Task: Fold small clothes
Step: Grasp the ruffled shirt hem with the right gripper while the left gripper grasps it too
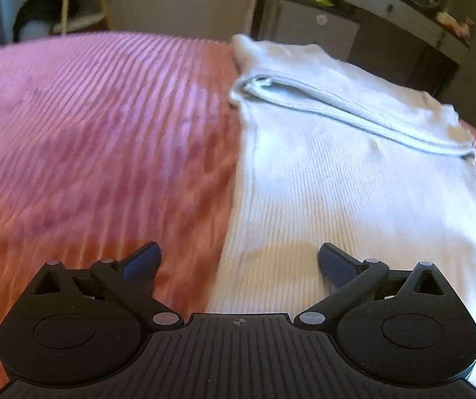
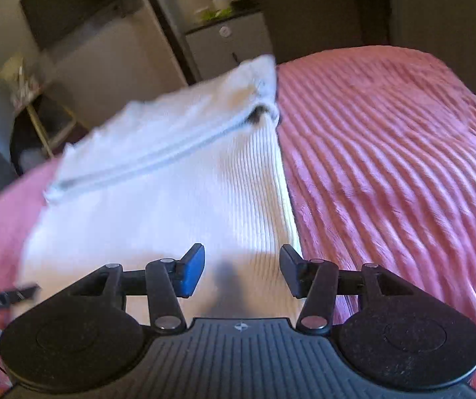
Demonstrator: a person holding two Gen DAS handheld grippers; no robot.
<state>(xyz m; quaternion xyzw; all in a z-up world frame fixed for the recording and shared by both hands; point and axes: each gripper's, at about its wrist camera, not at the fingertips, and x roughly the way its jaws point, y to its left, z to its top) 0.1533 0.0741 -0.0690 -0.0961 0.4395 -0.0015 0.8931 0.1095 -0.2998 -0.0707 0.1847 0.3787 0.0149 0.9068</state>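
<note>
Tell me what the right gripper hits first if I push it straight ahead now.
Probably the white garment: the right gripper, jaws open, points along its near right edge, with pink bedspread beside. Depth unclear.

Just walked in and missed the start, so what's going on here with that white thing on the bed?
A person holding a claw in each hand is folding a white ribbed garment laid on a pink ribbed bedspread. Both the left claw and the right claw are open, grip nothing, and sit at the garment's near edge, one toward each side.

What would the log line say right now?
left gripper: open, empty | right gripper: open, empty | white garment: partly folded on pink blanket
</note>
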